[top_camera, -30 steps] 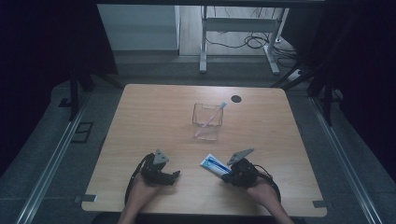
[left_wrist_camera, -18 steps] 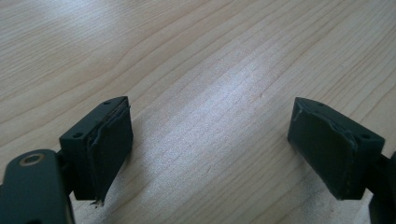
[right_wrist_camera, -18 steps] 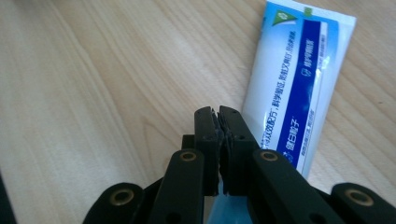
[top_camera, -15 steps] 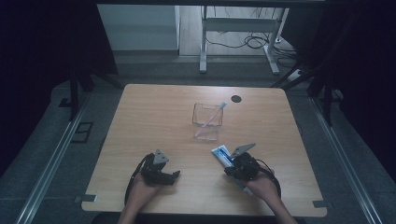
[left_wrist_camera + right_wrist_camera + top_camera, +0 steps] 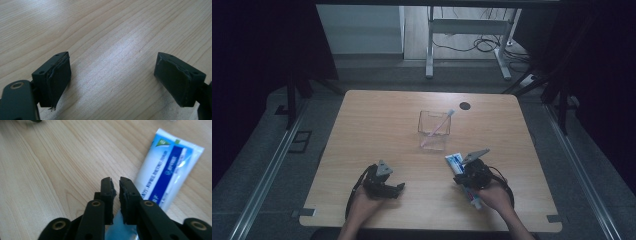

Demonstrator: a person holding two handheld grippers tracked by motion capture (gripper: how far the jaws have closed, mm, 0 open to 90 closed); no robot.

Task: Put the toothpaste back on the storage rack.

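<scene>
Dim room, dark curtains at both sides, a metal frame with cables on the floor beyond the far edge. Light wood surface [image 5: 377, 125] in the middle. Clear square container [image 5: 432, 129] sits near its centre, a pink-handled toothbrush [image 5: 438, 127] leaning in it, head poking over the far right corner. Small dark round spot [image 5: 465, 105] on the surface behind the container.

Left claw [image 5: 397, 188] rests low on the near left part of the surface, held by the person's left hand [image 5: 364, 202]; its jaws stand wide apart with bare wood between them, nothing gripped.

Right claw [image 5: 460, 176] on the near right side, held by the right hand [image 5: 492, 194], jaws closed on a blue-and-white toothpaste tube [image 5: 165, 168]. The tube's flat crimped end points toward the container, well apart from it; the cap end sticks out near the hand.
</scene>
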